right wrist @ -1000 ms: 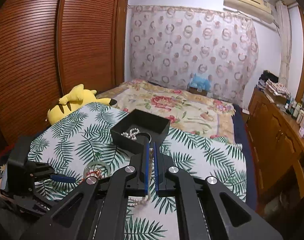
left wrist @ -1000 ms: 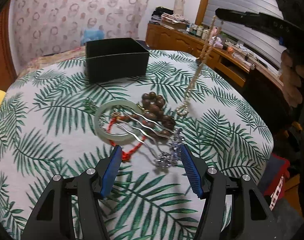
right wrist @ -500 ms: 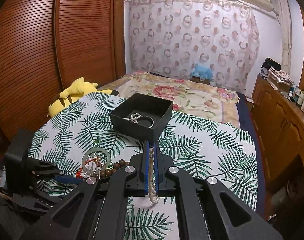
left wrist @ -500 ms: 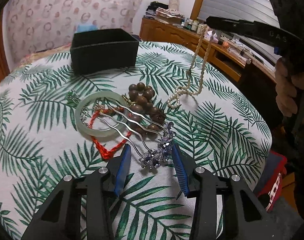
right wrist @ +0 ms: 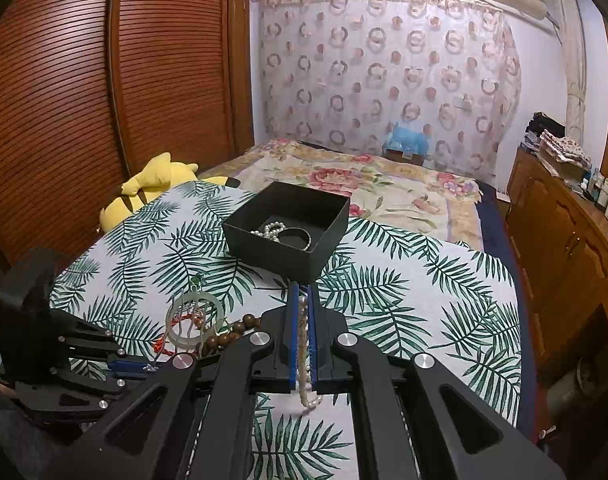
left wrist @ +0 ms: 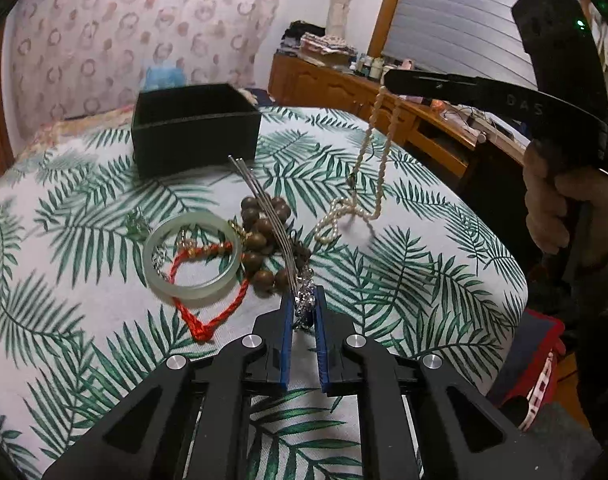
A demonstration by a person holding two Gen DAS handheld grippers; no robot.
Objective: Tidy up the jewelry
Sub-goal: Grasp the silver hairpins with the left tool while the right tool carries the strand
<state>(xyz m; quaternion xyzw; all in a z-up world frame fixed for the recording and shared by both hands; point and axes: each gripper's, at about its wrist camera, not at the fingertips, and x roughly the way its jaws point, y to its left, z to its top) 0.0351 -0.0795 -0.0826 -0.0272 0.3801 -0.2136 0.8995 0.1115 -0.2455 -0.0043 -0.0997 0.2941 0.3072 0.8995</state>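
Observation:
My left gripper (left wrist: 303, 300) is shut on the jewelled head of a silver hairpin (left wrist: 264, 208), whose prongs slant up over a brown bead bracelet (left wrist: 264, 236). A pale green bangle (left wrist: 192, 256) and a red cord (left wrist: 208, 312) lie to the left on the palm-leaf cloth. My right gripper (right wrist: 302, 300) is shut on a pearl necklace (right wrist: 304, 344), which hangs from it with its lower end on the cloth (left wrist: 344, 212). The black box (right wrist: 288, 228) stands beyond and holds pearls and a dark bangle.
The table (left wrist: 444, 248) is round and drops off at the right. A wooden dresser (right wrist: 564, 232) stands to the right, a bed (right wrist: 364, 184) behind, and a yellow plush toy (right wrist: 152, 188) at the far left edge.
My left gripper has moved forward and closed on the hairpin's head, tilting its prongs up. The right gripper has drawn back from the box with the necklace hanging.

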